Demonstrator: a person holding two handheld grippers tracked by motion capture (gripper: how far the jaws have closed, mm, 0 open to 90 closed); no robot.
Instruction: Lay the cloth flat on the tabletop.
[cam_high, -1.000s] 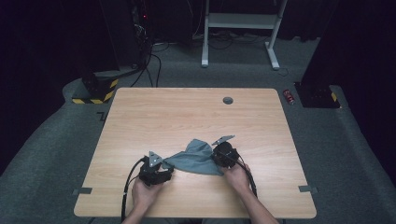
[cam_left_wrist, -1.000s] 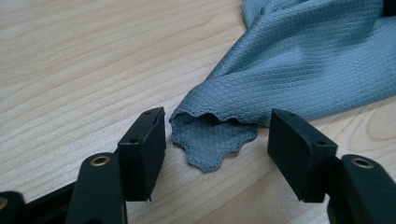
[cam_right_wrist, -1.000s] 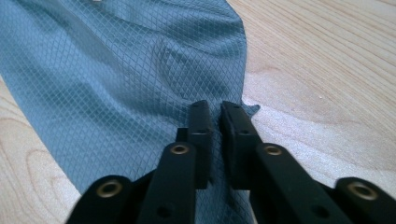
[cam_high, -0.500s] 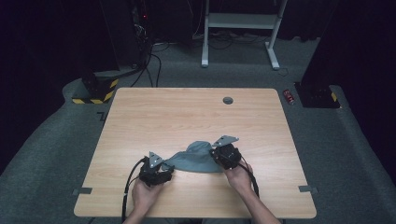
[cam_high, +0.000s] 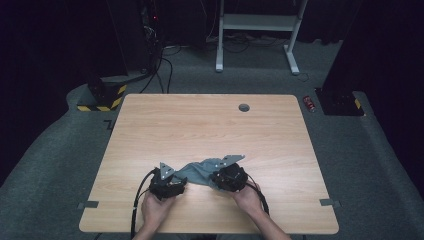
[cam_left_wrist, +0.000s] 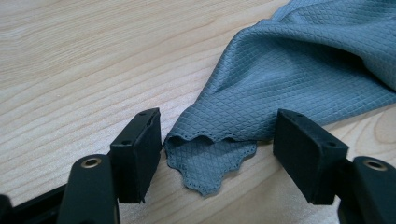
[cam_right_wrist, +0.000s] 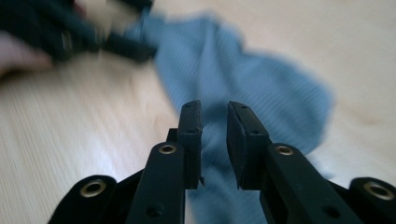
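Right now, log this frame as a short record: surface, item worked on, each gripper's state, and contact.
surface: wooden table
item: grey cloth, bunched, lying on the table between the two grippers
left gripper: jaws wide apart, cloth corner between them, pads not pressing on it
right gripper: jaws slightly apart, have just been opening, nothing clamped; cloth lies below and beyond
contact: neither gripper grips the cloth
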